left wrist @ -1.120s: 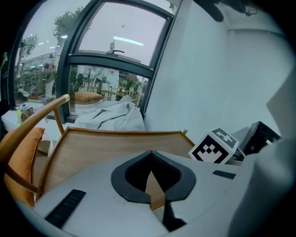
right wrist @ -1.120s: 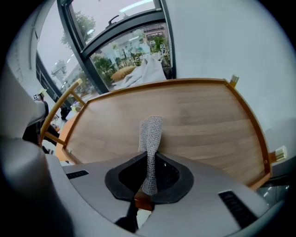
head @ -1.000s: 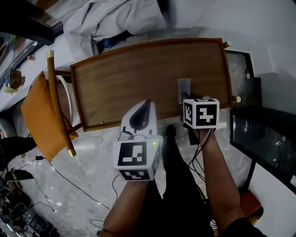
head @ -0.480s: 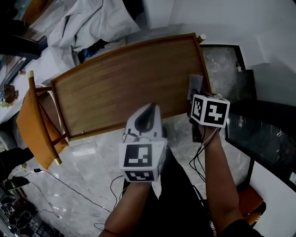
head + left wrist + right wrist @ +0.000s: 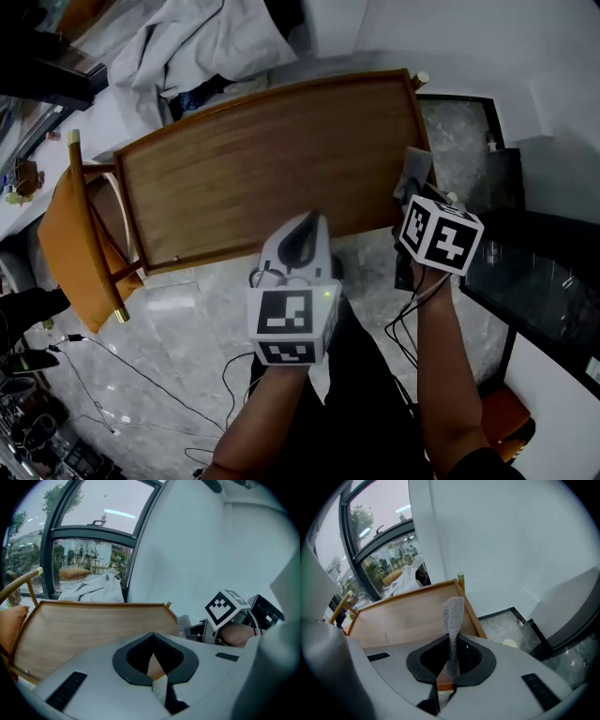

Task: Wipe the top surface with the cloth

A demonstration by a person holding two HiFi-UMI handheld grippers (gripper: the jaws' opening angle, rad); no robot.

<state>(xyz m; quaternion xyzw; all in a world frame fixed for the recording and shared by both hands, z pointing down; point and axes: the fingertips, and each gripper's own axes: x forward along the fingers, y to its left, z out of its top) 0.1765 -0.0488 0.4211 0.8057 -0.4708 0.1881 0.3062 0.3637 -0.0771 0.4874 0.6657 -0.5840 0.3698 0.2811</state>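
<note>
I see soft, even daylight coming from the window (image 5: pixel 70 550) behind the desk (image 5: pixel 272 159), with faint shadows. Both gripper views bow strongly, corners black, foreground blurred. Pale glare lies on the floor (image 5: pixel 178 305) beside the desk.

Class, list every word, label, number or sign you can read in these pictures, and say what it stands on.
None readable. The left gripper and right gripper carry cubes with only black-and-white square patterns, no letters or numbers.

Orange-cushioned chair (image 5: pixel 70 239) is shown at left; crumpled white fabric (image 5: pixel 202 47) is heaped above it; thin cables (image 5: pixel 141 373) are strewn across marble floor (image 5: pixel 192 314).
</note>
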